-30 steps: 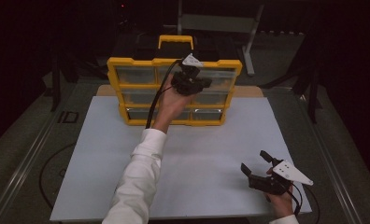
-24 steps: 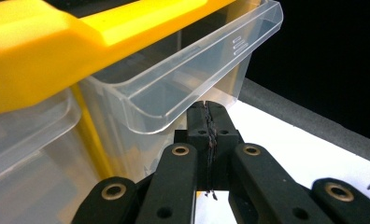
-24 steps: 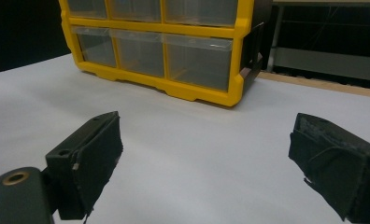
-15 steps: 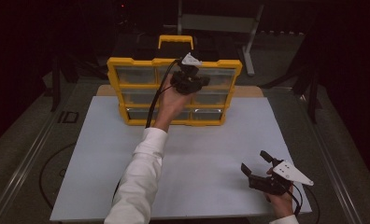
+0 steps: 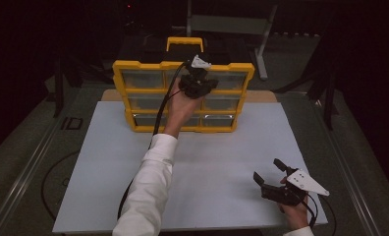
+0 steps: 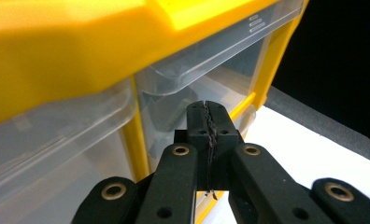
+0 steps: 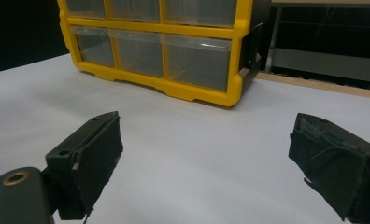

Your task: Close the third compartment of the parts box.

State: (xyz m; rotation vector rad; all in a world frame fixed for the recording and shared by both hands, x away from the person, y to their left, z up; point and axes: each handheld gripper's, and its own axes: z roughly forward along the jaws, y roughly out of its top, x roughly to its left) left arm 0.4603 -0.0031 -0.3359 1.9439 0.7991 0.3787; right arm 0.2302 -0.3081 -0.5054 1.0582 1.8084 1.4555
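From the high view, the yellow drawer cabinet (image 5: 182, 96) stands at the far side of the white desk (image 5: 99, 167). The left claw (image 5: 198, 84) is at the cabinet's front, by the upper drawers. The right claw (image 5: 270, 173) rests well in front of the cabinet, jaws wide apart and empty.

In the left gripper view, the left claw (image 6: 207, 112) is fully closed, pads pressed together with nothing between them, just before a clear drawer (image 6: 220, 74) under the cabinet's yellow top.

In the right gripper view, the right claw (image 7: 204, 158) stands wide open over the desk, the cabinet (image 7: 239, 56) beyond it.

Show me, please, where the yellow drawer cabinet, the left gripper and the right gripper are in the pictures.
yellow drawer cabinet (image 5: 126, 93), high view, on the left post of its frame.
left gripper (image 6: 206, 111), left gripper view, at the tips of its closed jaws.
right gripper (image 5: 268, 170), high view, midway between its open fingertips.
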